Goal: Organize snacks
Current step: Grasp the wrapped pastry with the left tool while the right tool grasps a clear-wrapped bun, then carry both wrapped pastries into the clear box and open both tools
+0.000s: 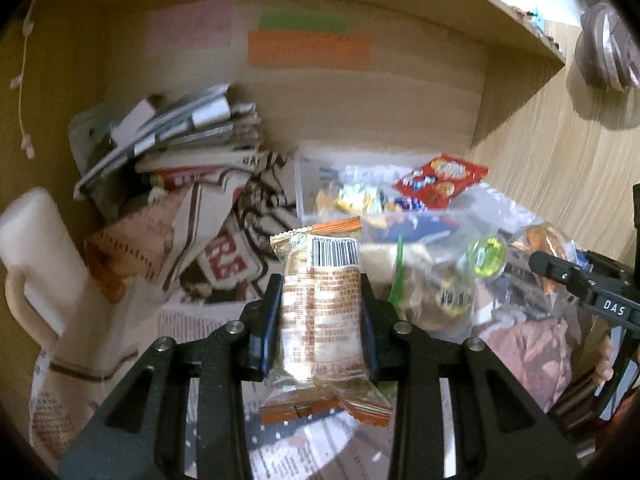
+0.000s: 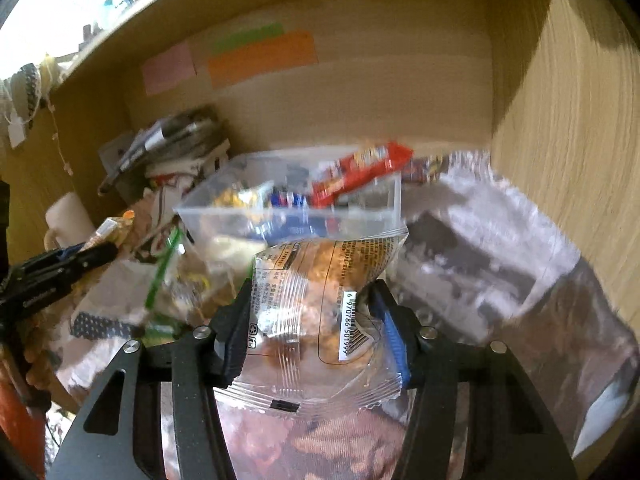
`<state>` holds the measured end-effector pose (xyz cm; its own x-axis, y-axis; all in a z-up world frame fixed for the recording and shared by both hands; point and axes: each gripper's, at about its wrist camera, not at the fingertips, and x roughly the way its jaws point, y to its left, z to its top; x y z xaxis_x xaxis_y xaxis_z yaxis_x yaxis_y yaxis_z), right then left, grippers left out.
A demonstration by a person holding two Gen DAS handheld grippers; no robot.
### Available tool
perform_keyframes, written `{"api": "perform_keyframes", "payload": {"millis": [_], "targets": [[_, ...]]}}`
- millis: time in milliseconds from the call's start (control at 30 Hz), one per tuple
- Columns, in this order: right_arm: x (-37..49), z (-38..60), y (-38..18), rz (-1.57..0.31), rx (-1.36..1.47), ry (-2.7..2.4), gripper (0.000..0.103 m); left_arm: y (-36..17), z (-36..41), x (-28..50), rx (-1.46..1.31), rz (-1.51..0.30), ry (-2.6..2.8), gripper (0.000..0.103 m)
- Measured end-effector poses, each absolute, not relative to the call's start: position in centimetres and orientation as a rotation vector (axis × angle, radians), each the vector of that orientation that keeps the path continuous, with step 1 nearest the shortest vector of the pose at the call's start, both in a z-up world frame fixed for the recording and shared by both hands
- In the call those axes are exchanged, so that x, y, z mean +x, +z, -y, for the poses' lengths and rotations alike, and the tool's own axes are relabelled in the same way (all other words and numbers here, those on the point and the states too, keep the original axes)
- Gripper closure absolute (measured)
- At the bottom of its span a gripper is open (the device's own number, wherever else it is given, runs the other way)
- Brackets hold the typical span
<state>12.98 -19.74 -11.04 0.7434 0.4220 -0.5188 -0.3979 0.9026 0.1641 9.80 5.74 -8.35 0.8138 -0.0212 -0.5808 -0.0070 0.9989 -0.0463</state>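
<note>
My left gripper [image 1: 320, 284] is shut on a clear snack packet with orange ends and a barcode [image 1: 324, 256], held upright above the newspaper. My right gripper [image 2: 312, 296] is shut on a crinkled clear packet with a brown snack inside [image 2: 296, 320]; its pads press both sides. Behind both stands a clear plastic box [image 1: 304, 184] [image 2: 288, 220] holding several wrapped snacks, with a red snack bag [image 1: 440, 178] [image 2: 360, 172] lying across its rim. The right gripper's fingers [image 1: 560, 272] show at the right edge of the left wrist view.
A stack of papers and magazines [image 1: 180, 136] fills the back left, with a white mug [image 1: 36, 240] beside it. A zip bag with a green seal [image 1: 432, 280] lies mid-desk. A silver foil bag [image 2: 500, 260] leans on the wooden side wall [image 2: 580, 160]. A shelf hangs overhead.
</note>
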Motion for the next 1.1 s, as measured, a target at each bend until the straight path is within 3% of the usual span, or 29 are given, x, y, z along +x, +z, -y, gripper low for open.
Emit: {"api": "perform_keyframes", "payload": {"millis": [433,1100], "targets": [[16.2,18.1,-6.1,-0.457,0.038,0.508,0.051,-4.2,-4.5,13.0,-0.036,-0.508,-0.034,0.069],[22.5,14.8,-3.5,-0.438,-0.035,0.532,0.05,-3.3,-3.6,21.7,-0.037,-0.55,-0.081,0.069]]}}
